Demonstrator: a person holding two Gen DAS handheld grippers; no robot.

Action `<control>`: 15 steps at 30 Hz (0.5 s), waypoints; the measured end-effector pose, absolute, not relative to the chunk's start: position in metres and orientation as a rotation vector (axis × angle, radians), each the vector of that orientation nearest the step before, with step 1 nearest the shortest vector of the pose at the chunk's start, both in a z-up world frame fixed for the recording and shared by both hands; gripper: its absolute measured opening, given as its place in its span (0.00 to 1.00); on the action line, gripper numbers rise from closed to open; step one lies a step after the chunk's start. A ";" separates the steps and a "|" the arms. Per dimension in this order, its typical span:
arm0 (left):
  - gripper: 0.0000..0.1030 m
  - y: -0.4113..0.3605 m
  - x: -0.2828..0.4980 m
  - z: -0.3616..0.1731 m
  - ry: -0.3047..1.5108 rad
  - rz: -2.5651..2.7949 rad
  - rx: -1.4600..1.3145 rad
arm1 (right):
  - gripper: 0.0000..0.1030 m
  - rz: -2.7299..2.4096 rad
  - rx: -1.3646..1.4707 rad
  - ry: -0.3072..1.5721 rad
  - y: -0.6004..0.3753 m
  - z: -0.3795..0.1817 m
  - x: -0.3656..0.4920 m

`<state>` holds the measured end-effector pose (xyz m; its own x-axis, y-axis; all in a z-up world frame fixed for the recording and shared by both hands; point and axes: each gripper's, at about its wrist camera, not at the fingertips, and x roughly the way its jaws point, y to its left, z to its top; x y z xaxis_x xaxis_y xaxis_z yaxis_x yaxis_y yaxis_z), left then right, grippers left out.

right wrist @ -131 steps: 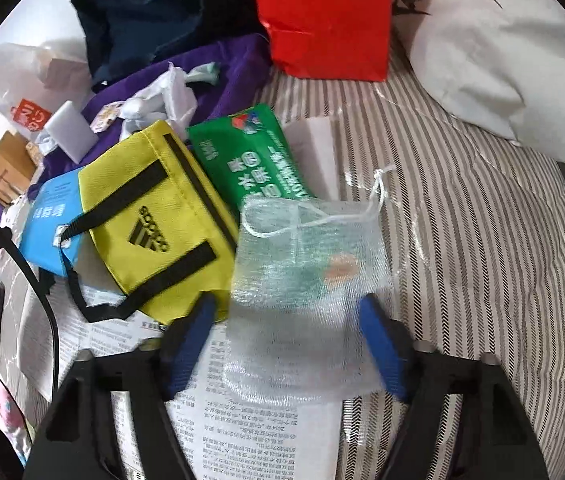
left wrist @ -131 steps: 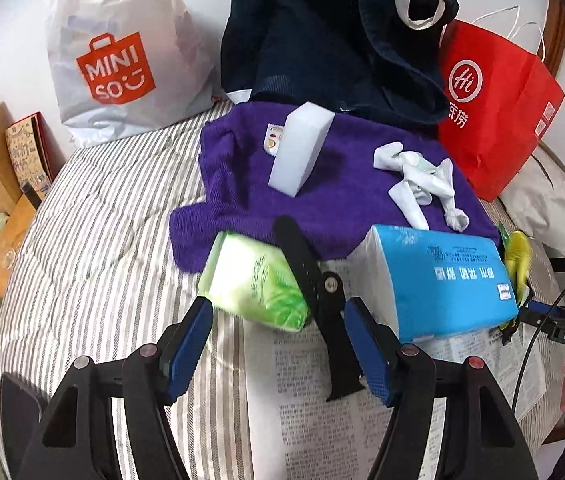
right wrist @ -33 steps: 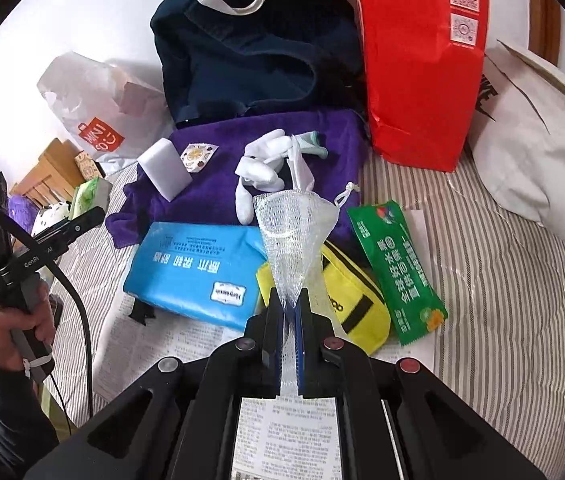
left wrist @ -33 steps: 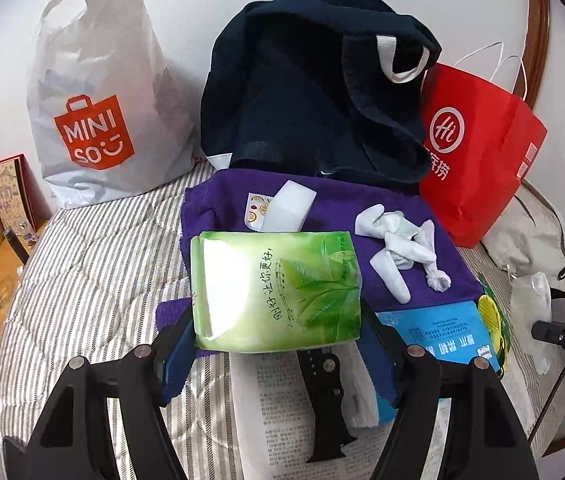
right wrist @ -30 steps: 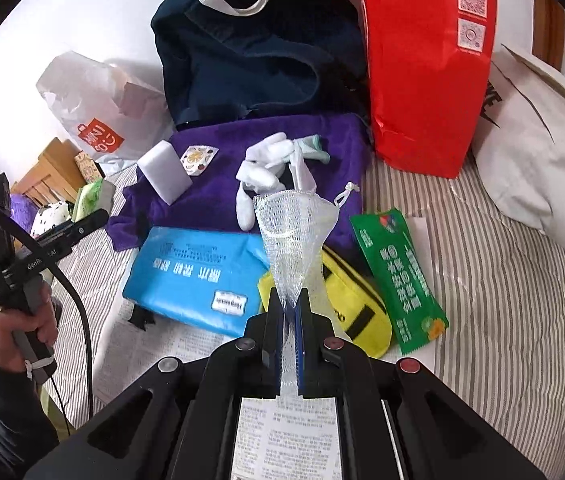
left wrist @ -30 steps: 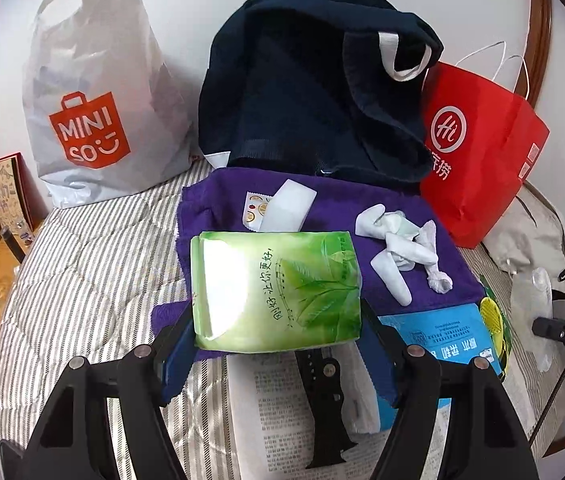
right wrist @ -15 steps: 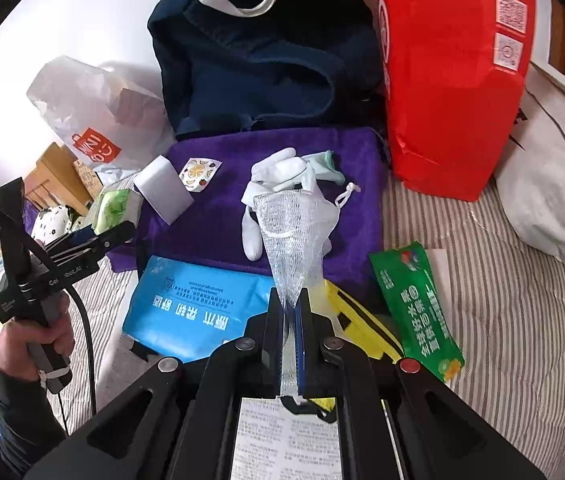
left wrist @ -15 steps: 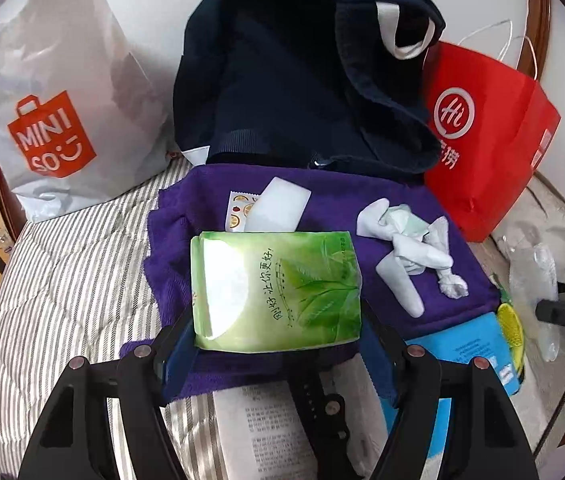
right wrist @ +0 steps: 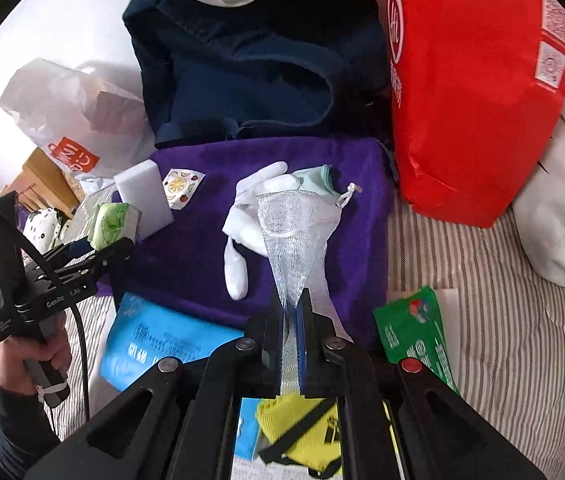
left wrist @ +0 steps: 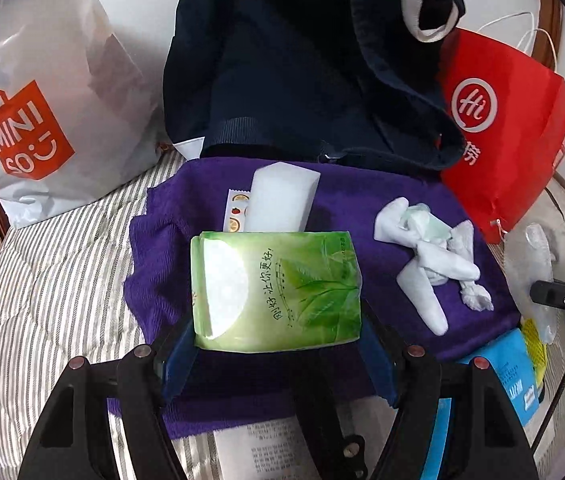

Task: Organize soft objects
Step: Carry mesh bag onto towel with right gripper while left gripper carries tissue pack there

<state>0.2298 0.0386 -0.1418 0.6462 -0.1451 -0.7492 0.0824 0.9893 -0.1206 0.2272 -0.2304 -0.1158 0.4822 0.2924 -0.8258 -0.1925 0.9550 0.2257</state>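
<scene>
Left wrist view — our left hand-held gripper (left wrist: 276, 346) clamps the green tissue pack (left wrist: 276, 290) over the purple towel (left wrist: 362, 208) | right hand-held gripper (right wrist: 291, 312) pinches the mesh pouch (right wrist: 296, 232) — likely both bound for the bags at the bed's far edge.

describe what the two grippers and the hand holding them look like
Both grippers are black frames with blue pads on the fingers and small red and grey screw heads on the knuckles. The left gripper shows this up close; seen from the right gripper, it has white lettering on its black body and a black cable looping off it. The left hand is bare above a dark sleeve.
</scene>
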 end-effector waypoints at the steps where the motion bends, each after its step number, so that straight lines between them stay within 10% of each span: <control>1: 0.69 0.039 0.233 -0.142 0.860 -0.127 -0.079 | 0.07 0.295 0.107 1.027 -0.230 -0.117 0.230; 15: 0.69 0.040 0.254 -0.144 0.854 -0.125 -0.099 | 0.08 0.275 0.084 1.064 -0.221 -0.129 0.265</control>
<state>0.2540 0.0397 -0.1437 0.6503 -0.1493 -0.7448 0.0697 0.9881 -0.1372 0.2651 -0.2213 -0.1294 0.4551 0.2628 -0.8508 -0.1817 0.9628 0.2002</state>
